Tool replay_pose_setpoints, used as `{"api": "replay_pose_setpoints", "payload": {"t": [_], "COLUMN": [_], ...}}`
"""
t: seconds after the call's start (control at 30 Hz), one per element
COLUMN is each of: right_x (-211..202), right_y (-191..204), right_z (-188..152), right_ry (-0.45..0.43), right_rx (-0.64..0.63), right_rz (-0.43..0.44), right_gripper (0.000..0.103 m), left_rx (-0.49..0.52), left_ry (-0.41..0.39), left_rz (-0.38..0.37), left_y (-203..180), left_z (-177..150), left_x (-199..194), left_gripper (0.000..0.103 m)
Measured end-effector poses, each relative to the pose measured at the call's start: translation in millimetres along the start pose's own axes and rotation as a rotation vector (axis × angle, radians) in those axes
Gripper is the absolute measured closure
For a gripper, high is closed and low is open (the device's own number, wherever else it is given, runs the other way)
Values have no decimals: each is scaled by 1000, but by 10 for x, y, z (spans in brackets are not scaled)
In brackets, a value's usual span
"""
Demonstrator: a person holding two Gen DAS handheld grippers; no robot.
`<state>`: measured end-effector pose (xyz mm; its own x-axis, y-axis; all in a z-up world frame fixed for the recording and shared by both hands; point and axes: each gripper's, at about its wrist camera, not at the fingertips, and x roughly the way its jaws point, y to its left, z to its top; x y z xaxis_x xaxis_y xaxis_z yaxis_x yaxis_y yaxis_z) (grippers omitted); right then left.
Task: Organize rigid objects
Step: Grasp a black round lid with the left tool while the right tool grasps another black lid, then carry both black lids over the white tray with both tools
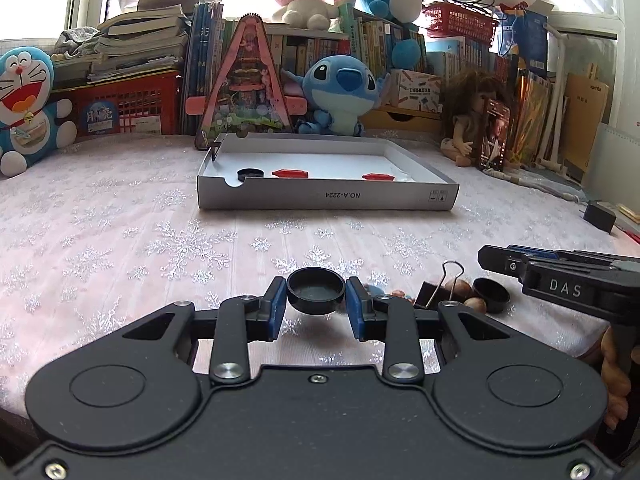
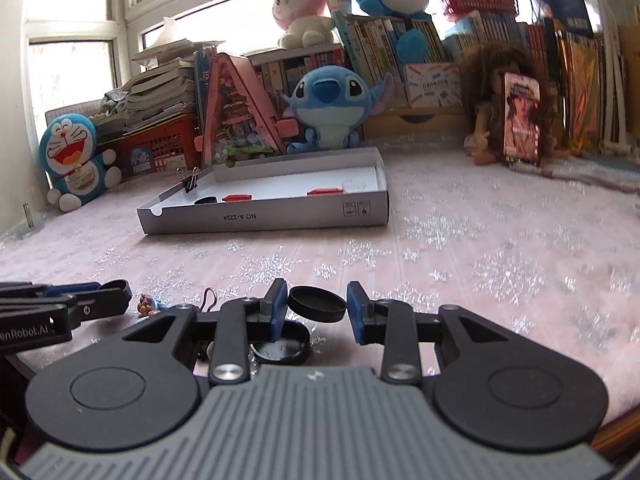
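My left gripper (image 1: 316, 306) is shut on a round black cap (image 1: 316, 290), held just above the pink snowflake cloth with its hollow side up. My right gripper (image 2: 317, 312) is shut on another black cap (image 2: 317, 303), tilted between its blue pads; a third black lid (image 2: 280, 346) lies on the cloth under it. Ahead stands a shallow grey box (image 1: 328, 196) holding a black cap (image 1: 250, 174) and two red pieces (image 1: 290, 173). The right gripper's body (image 1: 568, 288) shows at the right of the left wrist view.
A black binder clip (image 1: 436, 292), brown nuts (image 1: 456, 286) and a black cap (image 1: 492, 294) lie between the grippers. Binder clips (image 2: 190, 180) sit on the box's far left rim. Plush toys, a doll (image 1: 468, 120), books and red baskets line the back. A small black block (image 1: 599, 216) lies right.
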<state>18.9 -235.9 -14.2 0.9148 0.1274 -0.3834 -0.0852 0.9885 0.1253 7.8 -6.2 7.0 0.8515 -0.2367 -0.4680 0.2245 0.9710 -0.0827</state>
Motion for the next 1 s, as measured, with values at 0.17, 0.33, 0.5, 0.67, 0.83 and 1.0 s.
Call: {"api": "replay_pose_setpoints", "payload": {"t": [0.17,0.33,0.5,0.67,0.83,1.0], "right_x": [14,60,130,259,447,686], "right_y": [20,25,46,59,62,32], "right_z": [66,167,301,459,627,845], "right_ry": [-18,-34,-57,-61,-34,1], "right_rx": [-19,-24,-34,-23,5,54], "right_rz": [-3,1,10,29,50,68], "right_gripper": [66,66,66,66,66,66], "left_rx": [-5,-10,-22,-35,-56,-83], "left_ry": [-12,-25,-30,-30,-23,-18], "left_rz": [-4,1,2,3,4,-2], "left_y": [29,86,134,192,284,371], "left_z": [110,265,419,582,788,1020], "left_x": [12,58,136,251,434,664], "left_gripper": [73,73,73,73,73,73]}}
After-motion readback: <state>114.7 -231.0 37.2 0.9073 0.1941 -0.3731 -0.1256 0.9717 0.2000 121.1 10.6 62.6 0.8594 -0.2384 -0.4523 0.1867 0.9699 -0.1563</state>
